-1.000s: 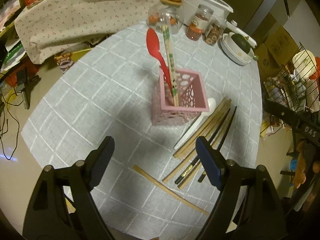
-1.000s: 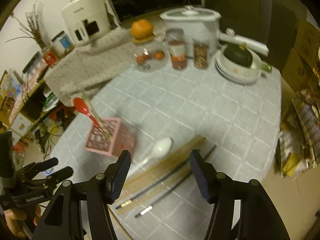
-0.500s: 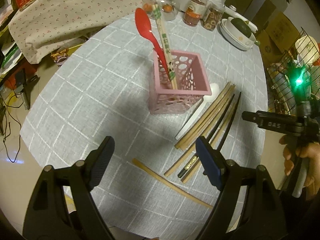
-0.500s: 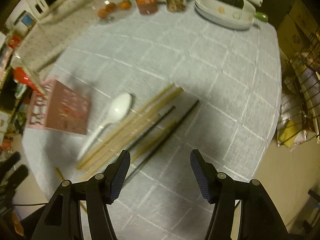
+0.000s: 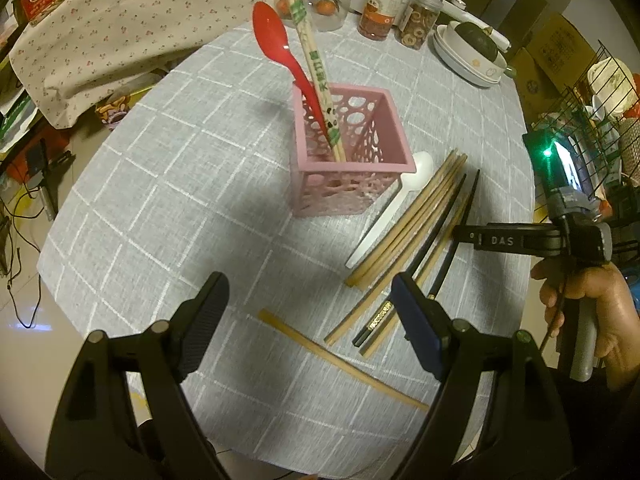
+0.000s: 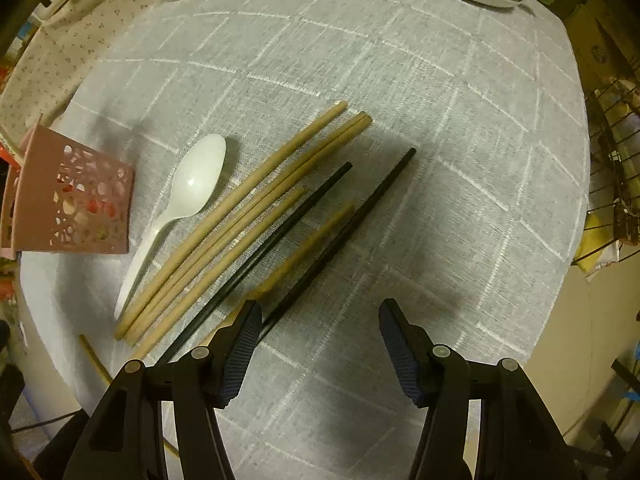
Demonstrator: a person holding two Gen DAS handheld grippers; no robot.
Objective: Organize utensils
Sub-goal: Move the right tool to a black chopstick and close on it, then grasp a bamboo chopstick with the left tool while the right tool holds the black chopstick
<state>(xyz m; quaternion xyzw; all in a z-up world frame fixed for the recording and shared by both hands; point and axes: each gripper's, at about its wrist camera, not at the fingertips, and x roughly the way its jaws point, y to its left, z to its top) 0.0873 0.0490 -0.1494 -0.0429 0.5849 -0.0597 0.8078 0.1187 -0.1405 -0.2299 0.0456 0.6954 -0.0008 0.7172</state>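
Both wrist views downward — shared chopsticks (image 5: 404,232)

Round counter (image 6: 400,80) w/ grey checked cloth. On it: pink basket (image 5: 352,168), white spoon (image 6: 192,188), wooden chopsticks (image 6: 244,216) + black chopsticks (image 6: 344,220) alongside, jars (image 5: 384,12), stacked bowls (image 5: 468,60) at far edge.

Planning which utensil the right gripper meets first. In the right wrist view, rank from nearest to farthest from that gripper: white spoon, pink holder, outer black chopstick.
From the right gripper, jaws closing with nothing between them:
1. Outer black chopstick, running up from beside its left finger.
2. White spoon, farther left, past the wooden chopsticks.
3. Pink holder, at the far left edge.
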